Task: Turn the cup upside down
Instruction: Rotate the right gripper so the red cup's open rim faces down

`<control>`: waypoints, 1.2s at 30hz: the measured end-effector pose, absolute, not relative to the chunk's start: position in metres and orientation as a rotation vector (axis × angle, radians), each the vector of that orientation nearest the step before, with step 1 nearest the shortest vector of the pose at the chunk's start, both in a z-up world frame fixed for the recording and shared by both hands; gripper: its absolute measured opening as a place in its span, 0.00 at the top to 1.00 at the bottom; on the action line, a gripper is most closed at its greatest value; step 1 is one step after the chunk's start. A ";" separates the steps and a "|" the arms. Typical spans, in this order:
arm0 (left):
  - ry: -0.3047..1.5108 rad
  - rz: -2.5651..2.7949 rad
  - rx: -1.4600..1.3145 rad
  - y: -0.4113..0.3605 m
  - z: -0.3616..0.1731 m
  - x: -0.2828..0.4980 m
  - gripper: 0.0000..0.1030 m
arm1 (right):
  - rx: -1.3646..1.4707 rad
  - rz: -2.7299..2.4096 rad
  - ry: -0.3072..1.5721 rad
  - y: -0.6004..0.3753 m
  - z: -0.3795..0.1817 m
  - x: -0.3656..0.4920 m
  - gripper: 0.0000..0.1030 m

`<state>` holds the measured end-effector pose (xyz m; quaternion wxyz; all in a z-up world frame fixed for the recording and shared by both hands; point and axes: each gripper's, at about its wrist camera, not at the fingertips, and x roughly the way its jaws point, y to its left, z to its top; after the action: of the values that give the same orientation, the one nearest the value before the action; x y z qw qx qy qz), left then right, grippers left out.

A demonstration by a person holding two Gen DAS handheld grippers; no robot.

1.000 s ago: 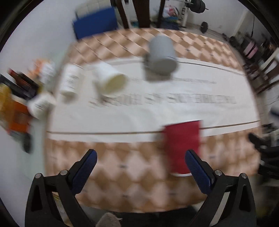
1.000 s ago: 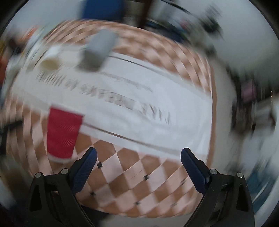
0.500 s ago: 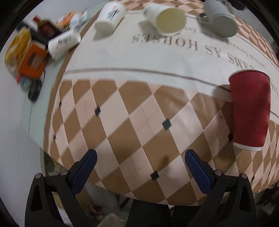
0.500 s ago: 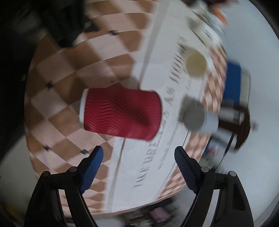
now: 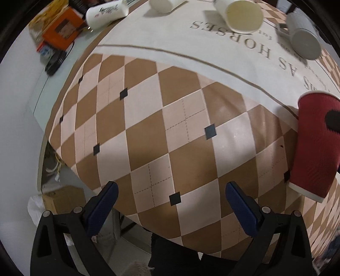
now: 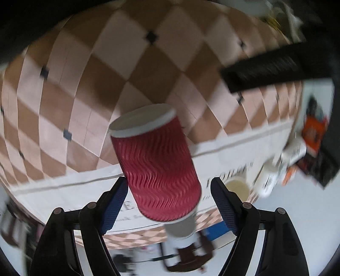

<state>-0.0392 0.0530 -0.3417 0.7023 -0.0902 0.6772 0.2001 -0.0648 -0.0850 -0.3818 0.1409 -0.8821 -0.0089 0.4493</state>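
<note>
On the checkered tabletop (image 5: 148,127), near its right edge by the white runner (image 5: 170,42), stands the red cup (image 5: 312,144), seemingly on its white rim already, though hard to confirm. Seen through the right wrist view, rolled almost upside down: red cup (image 6: 157,167) lying between the blue pads (image 6: 114,199) of the right claw (image 6: 169,189), jaws spread wide, left pad just beside the ribbed wall, right pad apart; no squeeze yet. Left claw (image 5: 170,191) also wide, holding nothing, hovering over bare checks well apart from the cup. For a clean step: centre on mid-wall, close gently so the paper does not crush, keep clear of the cream cup (image 5: 242,14) and grey mug (image 5: 303,40) beyond.
</note>
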 end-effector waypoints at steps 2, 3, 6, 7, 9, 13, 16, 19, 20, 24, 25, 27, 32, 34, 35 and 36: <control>1.511 0.462 -0.221 0.058 -0.344 -0.041 0.00 | -2.596 1.313 -0.107 -0.089 -0.390 -0.062 0.21; 1.513 0.468 -0.228 0.060 -0.345 -0.041 0.00 | -2.627 1.323 -0.138 -0.092 -0.394 -0.059 0.21; 1.517 0.469 -0.234 0.063 -0.347 -0.043 0.00 | -2.658 1.348 -0.154 -0.093 -0.401 -0.057 0.25; 1.518 0.469 -0.231 0.063 -0.347 -0.043 0.00 | -2.665 1.359 -0.159 -0.093 -0.403 -0.056 0.24; 1.524 0.466 -0.228 0.065 -0.349 -0.043 0.00 | -2.675 1.370 -0.160 -0.093 -0.404 -0.054 0.24; 1.526 0.458 -0.225 0.072 -0.351 -0.043 0.00 | -2.667 1.380 -0.131 -0.089 -0.404 -0.051 0.25; 1.523 0.456 -0.220 0.075 -0.349 -0.041 0.00 | -2.669 1.370 -0.125 -0.088 -0.406 -0.052 0.25; 1.518 0.457 -0.217 0.079 -0.348 -0.041 0.00 | -2.639 1.358 -0.071 -0.077 -0.406 -0.052 0.26; 1.513 0.457 -0.215 0.082 -0.347 -0.041 0.00 | -2.625 1.354 -0.052 -0.072 -0.406 -0.052 0.26; 1.498 0.457 -0.202 0.083 -0.341 -0.036 0.00 | -2.533 1.300 0.099 -0.051 -0.401 -0.044 0.26; 1.492 0.460 -0.197 0.085 -0.339 -0.035 0.00 | -2.521 1.295 0.119 -0.048 -0.400 -0.042 0.26; 1.484 0.464 -0.191 0.087 -0.336 -0.031 0.00 | -2.487 1.267 0.193 -0.042 -0.396 -0.036 0.26; 1.467 0.466 -0.163 0.088 -0.326 -0.017 0.00 | -2.377 1.201 0.450 -0.029 -0.388 -0.016 0.26; 1.461 0.461 -0.150 0.087 -0.323 -0.011 0.00 | -2.317 1.163 0.566 -0.026 -0.385 -0.005 0.26; 1.459 0.458 -0.145 0.085 -0.322 -0.007 0.00 | -2.291 1.148 0.613 -0.024 -0.384 0.000 0.26; 1.456 0.454 -0.139 0.086 -0.322 -0.006 0.00 | -2.264 1.134 0.654 -0.023 -0.383 0.003 0.26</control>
<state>-0.0060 0.0861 -0.3216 0.7209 -0.0629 0.6589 0.2054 0.0031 -0.0231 -0.3833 0.2600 -0.8359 0.2415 0.4186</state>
